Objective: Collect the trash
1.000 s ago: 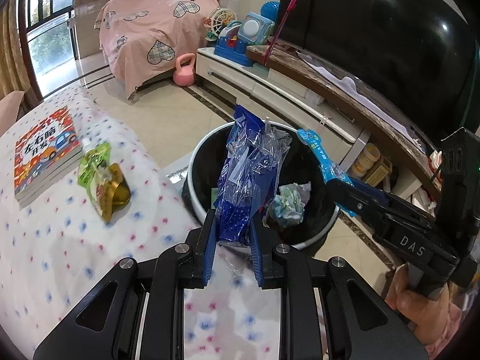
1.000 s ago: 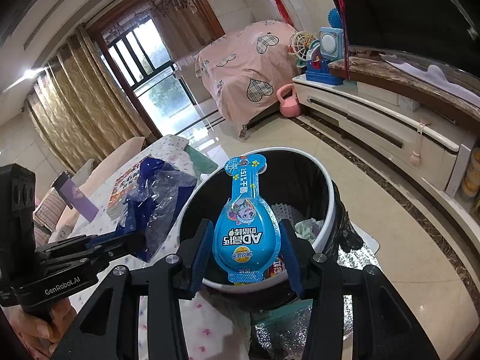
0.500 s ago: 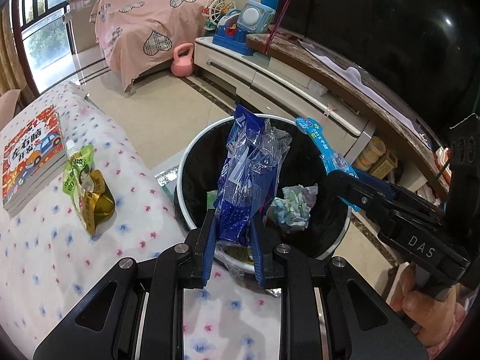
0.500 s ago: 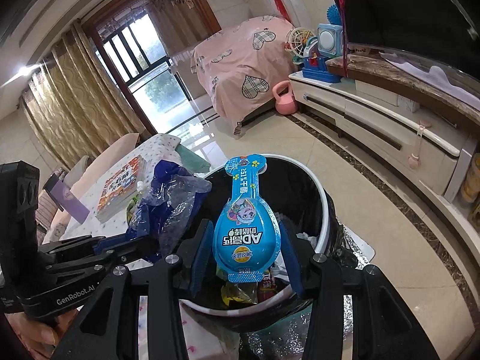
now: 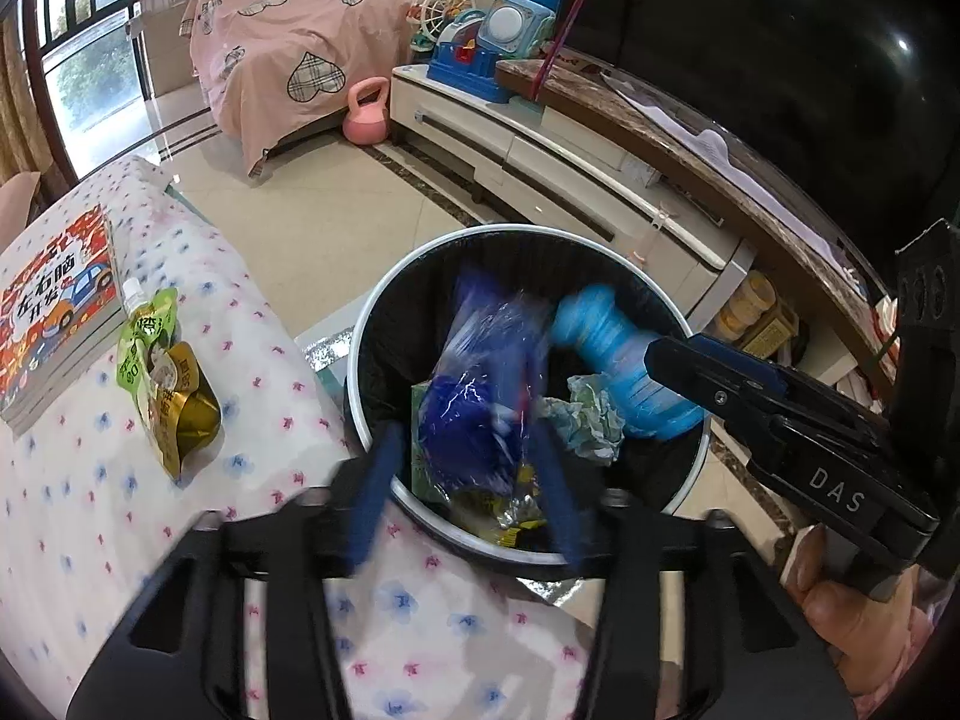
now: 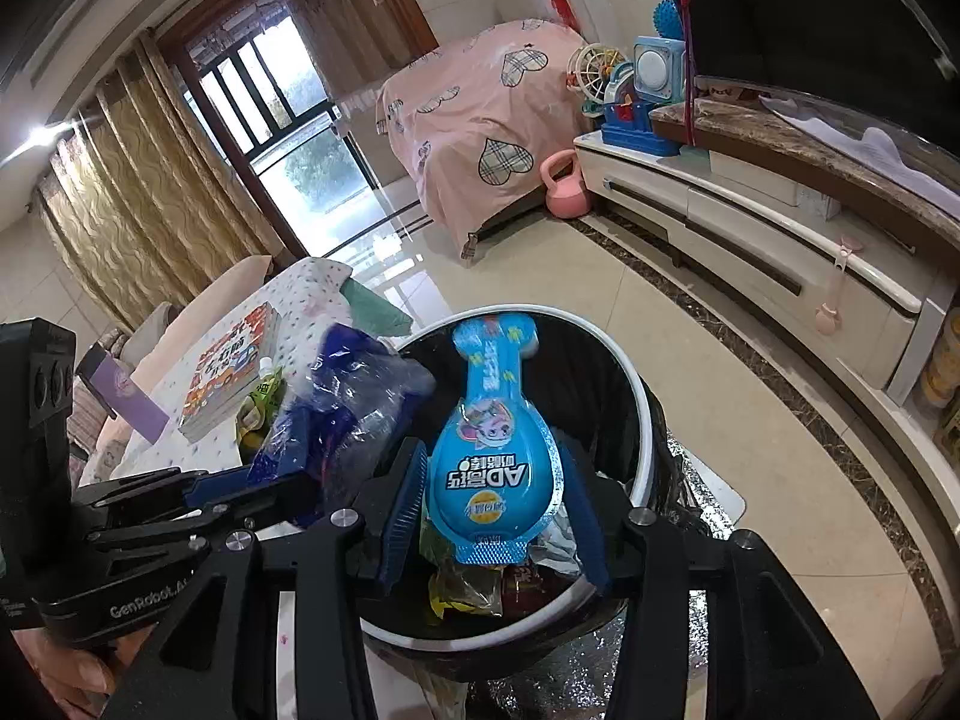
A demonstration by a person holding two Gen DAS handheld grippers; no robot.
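A round black bin with a white rim (image 5: 420, 252) (image 6: 639, 396) stands beside the table and holds several wrappers. My left gripper (image 5: 468, 456) is open over the bin; the blue and clear plastic wrapper (image 5: 480, 396) (image 6: 342, 402) is blurred between its spread fingers, falling free. My right gripper (image 6: 495, 510) is open wider over the bin; the light blue AD pouch (image 6: 495, 450) (image 5: 624, 372) sits loose between its fingers. A green and gold drink pouch (image 5: 165, 378) lies on the table.
A table with a white flowered cloth (image 5: 90, 510) carries a children's book (image 5: 54, 312). A TV cabinet (image 5: 570, 162) with toys, a pink kettlebell (image 5: 367, 114) and a pink-covered sofa (image 5: 300, 42) stand beyond the tiled floor.
Both grippers have opened over the bin. The blue and clear wrapper has dropped from the left fingers. The blue pouch has loosened in the right fingers.
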